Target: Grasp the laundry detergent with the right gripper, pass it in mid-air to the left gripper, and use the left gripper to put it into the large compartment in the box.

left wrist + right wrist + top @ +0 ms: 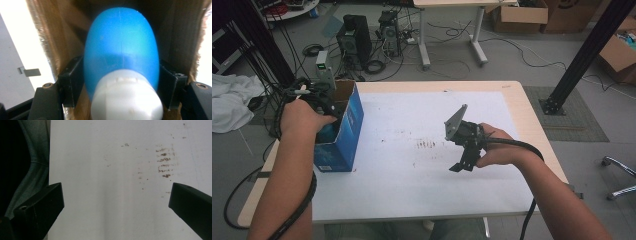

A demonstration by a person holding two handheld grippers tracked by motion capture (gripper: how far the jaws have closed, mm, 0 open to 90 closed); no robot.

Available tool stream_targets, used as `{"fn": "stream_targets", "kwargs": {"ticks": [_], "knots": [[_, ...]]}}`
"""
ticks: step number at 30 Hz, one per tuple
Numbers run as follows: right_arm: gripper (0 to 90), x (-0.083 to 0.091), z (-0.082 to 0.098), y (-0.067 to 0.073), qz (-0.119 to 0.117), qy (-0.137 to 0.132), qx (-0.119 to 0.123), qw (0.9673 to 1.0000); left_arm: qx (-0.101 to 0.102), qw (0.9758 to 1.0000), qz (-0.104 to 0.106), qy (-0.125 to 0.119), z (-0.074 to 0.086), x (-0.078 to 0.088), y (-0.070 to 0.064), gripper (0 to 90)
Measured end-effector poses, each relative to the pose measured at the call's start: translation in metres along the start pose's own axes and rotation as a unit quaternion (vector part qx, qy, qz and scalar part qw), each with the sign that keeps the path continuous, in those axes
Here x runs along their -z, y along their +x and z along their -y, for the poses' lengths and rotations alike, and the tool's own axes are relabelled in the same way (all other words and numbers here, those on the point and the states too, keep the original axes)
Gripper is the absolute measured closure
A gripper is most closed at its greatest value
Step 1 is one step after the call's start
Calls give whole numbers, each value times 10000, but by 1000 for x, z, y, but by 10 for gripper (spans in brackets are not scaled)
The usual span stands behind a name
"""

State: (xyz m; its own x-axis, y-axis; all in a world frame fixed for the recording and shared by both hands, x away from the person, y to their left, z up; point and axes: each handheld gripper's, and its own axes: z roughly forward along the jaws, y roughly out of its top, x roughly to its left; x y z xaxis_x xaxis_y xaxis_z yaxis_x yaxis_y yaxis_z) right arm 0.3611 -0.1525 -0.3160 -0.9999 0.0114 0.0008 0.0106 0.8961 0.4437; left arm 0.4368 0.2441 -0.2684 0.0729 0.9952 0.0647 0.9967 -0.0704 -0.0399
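Observation:
A blue bottle with a white cap sits inside an open cardboard box, brown inside and blue outside, at the table's left edge. My left gripper reaches down into the box, and its black pads press on both sides of the bottle. In the high view the left hand covers the box's opening. My right gripper hovers low over the white table top right of the middle. Its jaws stand wide apart in the right gripper view with nothing between them.
Brown smudges mark the table's middle. Beyond the far edge are computer towers, tangled cables and a desk's legs. A white cloth lies at the left, a black post and cardboard boxes at the right.

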Motion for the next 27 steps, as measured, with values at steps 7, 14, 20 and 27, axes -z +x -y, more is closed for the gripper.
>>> {"fn": "stream_targets", "kwargs": {"ticks": [7,14,20,27], "knots": [[0,-2,-2,0,-15,0,18,10000,-36,9999,-18,-116,2,15,0,284],[0,-4,-3,0,-32,-11,43,10000,-164,9997,-67,-156,4,26,-1,239],[0,-3,-2,-2,-19,23,13,10000,-290,9990,-183,-302,6,43,-2,231],[0,-3,-1,-2,-15,37,-24,10000,-510,9976,-193,-433,6,74,-4,201]]}}
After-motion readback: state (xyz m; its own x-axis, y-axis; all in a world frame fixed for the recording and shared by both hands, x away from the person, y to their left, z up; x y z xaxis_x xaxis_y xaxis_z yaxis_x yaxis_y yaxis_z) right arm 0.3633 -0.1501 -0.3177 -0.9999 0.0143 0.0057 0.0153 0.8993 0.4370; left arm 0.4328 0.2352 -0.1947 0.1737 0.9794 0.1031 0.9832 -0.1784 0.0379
